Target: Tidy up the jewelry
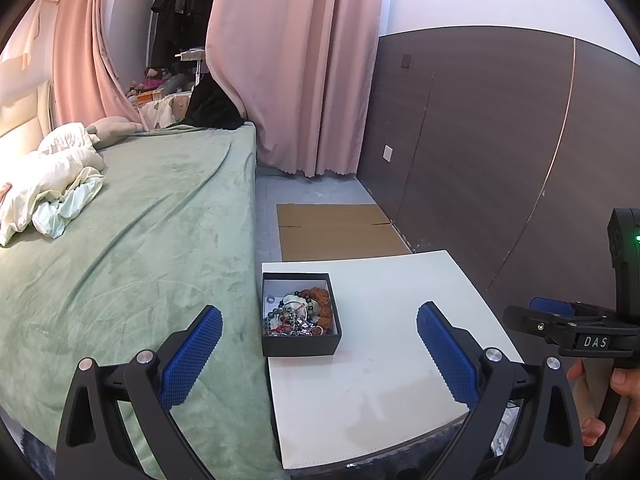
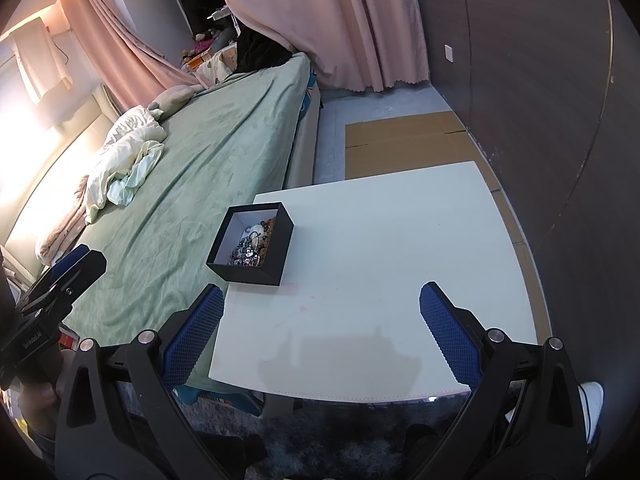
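Jewelry box (image 2: 250, 244) at table (image 2: 380, 260) edge nr bed (image 2: 208, 168); rest bare.

i'm in a bedroom at home: a bed (image 1: 160, 216) under a green blanket with rumpled bedding (image 1: 52, 184), pink curtains (image 1: 296, 64) to the floor, clothes hanging (image 1: 180, 4) behind them, and stuffed toys (image 1: 154, 80) piled past the bed's far end.

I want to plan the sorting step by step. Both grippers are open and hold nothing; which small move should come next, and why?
Probably bring the left gripper forward and down to the black box, since it is aimed at it. The jewelry lies tangled inside, the box sits at the white table's edge beside the bed, and both grippers are short of it.
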Demonstrator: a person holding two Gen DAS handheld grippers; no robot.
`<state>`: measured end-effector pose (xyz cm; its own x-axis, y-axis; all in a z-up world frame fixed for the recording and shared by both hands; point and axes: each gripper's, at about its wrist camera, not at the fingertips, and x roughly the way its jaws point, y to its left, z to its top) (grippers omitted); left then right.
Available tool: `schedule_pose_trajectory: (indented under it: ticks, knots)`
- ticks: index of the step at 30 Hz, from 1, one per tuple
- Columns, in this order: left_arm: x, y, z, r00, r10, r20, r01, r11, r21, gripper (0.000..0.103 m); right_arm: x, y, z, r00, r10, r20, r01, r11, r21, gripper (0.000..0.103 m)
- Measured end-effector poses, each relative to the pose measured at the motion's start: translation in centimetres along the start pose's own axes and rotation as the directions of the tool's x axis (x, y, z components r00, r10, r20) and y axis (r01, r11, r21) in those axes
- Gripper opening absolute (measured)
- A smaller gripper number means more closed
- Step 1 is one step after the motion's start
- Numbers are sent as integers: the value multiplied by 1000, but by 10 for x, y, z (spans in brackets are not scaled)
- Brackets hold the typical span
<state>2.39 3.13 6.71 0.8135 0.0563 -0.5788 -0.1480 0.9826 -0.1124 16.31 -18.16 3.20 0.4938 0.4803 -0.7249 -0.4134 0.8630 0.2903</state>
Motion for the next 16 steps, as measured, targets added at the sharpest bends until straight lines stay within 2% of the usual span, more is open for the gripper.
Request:
schedule_pose_trajectory:
  ticks: [16]
  knots:
    - [4,2,-3,1000,-11,-22,10,1000,-30,95,1,-3,-4,1000,-2,-4,2,1000,0,98]
